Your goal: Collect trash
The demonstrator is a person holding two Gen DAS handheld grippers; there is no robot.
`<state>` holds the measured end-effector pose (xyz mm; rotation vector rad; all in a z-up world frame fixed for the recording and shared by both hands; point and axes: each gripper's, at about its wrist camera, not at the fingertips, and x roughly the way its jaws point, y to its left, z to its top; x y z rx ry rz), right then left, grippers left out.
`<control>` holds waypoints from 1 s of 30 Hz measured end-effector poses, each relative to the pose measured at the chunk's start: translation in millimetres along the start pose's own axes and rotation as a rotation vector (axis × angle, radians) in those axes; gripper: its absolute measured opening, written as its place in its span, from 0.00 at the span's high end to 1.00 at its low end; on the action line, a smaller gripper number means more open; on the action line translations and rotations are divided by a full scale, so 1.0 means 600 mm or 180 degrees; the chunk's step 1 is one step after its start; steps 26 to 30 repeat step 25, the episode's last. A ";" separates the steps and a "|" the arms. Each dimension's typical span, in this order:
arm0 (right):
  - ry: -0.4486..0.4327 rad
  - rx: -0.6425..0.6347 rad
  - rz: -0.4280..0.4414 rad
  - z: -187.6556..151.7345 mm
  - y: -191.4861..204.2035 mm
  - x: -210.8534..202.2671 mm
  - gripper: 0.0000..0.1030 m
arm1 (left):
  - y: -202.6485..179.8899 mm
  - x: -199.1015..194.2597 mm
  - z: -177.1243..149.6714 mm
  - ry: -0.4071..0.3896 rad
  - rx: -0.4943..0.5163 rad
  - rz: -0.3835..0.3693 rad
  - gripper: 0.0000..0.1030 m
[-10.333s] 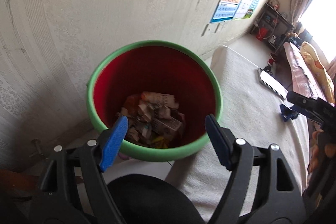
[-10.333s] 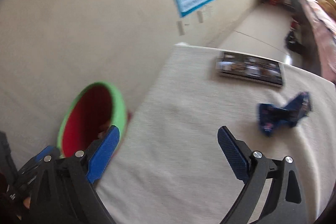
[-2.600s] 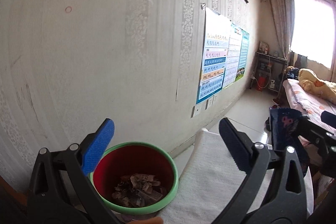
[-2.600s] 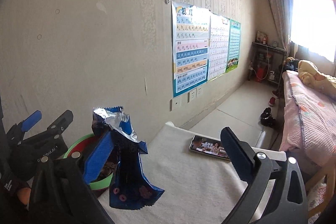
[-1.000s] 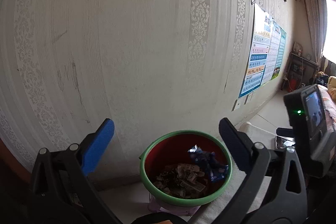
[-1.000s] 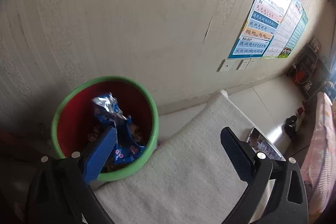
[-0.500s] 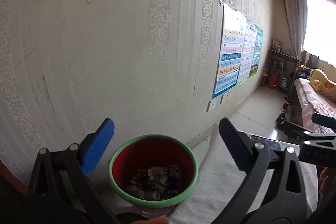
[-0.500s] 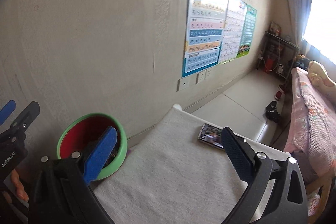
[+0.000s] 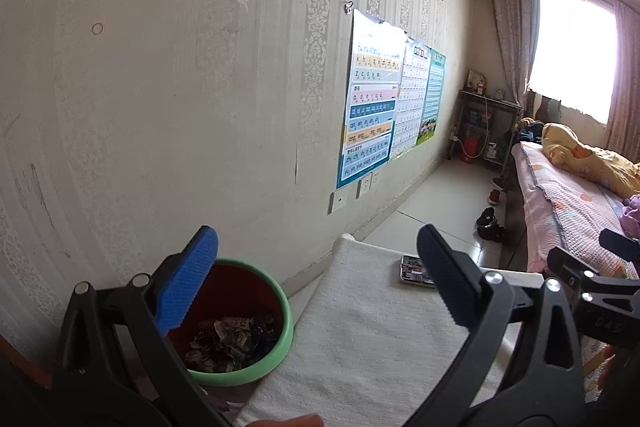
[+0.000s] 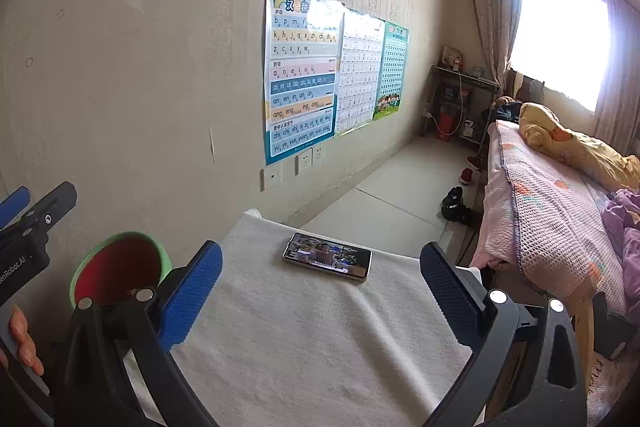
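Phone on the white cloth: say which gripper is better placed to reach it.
Right. The right gripper is open with the phone centred ahead; from the left gripper it sits off-centre behind one finger.

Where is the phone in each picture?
Left wrist view: the phone lies at the far end of the white cloth, partly hidden behind the right blue pad of the left tongs.
Right wrist view: the phone lies in full view near the middle of the picture, between the pads of the right tongs.
Shared landmark: the green-rimmed red bin, left of the cloth.
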<state>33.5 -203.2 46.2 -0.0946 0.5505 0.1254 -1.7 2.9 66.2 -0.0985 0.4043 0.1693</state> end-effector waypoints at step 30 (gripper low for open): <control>0.1603 0.0786 -0.0852 -0.357 -0.196 0.210 0.07 | 0.121 0.084 -0.125 0.0968 -0.0532 -0.0104 0.05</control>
